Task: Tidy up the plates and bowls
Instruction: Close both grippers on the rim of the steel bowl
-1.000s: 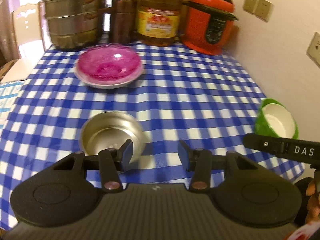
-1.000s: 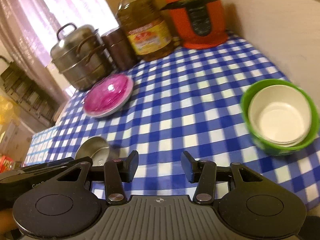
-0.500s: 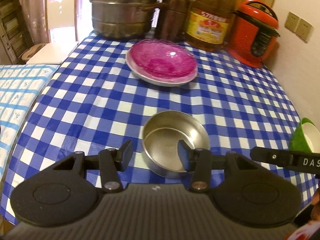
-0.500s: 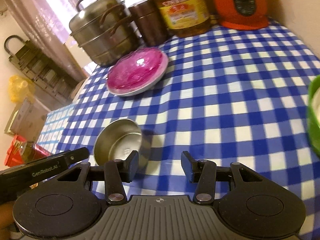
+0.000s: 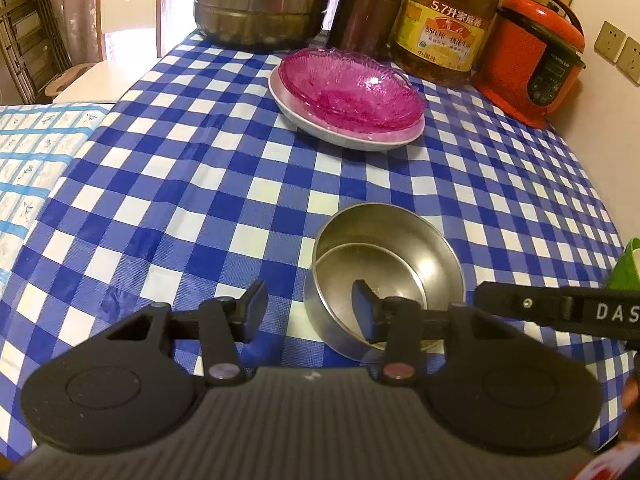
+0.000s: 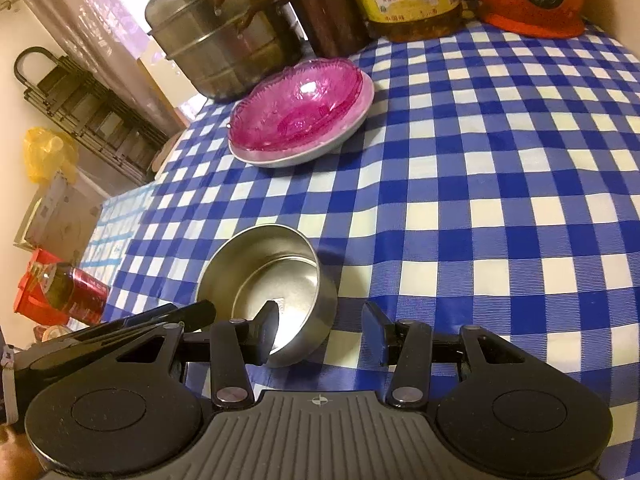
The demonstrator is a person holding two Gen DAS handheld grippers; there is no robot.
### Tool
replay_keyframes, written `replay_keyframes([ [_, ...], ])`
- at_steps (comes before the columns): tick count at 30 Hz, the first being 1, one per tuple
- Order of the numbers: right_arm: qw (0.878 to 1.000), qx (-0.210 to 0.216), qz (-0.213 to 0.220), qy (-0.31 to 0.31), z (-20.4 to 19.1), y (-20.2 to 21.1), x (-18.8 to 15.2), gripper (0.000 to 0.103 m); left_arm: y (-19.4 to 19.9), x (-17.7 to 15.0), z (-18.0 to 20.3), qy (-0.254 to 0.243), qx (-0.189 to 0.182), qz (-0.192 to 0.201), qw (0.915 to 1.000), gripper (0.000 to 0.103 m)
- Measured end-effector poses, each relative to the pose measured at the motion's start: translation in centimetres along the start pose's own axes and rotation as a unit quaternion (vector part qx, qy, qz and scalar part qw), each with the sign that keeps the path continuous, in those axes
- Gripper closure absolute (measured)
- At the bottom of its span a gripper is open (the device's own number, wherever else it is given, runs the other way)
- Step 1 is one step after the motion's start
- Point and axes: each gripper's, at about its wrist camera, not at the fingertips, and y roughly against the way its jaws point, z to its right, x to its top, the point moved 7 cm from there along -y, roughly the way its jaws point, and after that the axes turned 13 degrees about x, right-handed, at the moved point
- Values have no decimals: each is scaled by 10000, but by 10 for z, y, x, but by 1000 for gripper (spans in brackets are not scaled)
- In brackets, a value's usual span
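We hold the left gripper (image 5: 310, 306) and right gripper (image 6: 322, 330) apart, astride the steel bowl (image 5: 384, 272); its near rim hides behind our fingers (image 5: 366, 314), green bowl (image 5: 628, 268) cropped.

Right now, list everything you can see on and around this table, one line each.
steel bowl: one, silver, near edge of the table, upright and empty
pink glass dishes: a stack, count unclear, on the white plate
white plate: one, under the pink dishes, mid-table
steamer pot: one, steel, back of table
brown canister: one, beside the pot
oil bottle: one, amber with yellow label, back row
rice cooker: one, red-orange, back right by the wall
green bowl: one, only its edge shows, far right
tablecloth: blue and white check
left tool: open, one finger inside the steel bowl's rim
right tool: open, left finger over the bowl
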Motion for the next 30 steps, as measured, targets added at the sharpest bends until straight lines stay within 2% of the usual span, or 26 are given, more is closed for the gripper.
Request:
replay_keyframes([
  [11,9995,151,-276,-38,-1,-21,5,57,-10,3,7,2,-81,-41,10000,79],
  [19,9990,147,-404,-106,0,-28,4,78,-12,2,10,-31,-85,-60,9999,93],
  [21,9991,148,-386,-136,0,-28,4,89,-11,2,10,-61,-60,-47,10000,95],
  [23,9992,116,-345,-152,0,-27,4,93,-10,1,11,-84,-51,-42,9999,95],
  [30,9996,65,-236,-167,0,-17,3,96,-3,2,14,-142,-81,-18,9999,96],
])
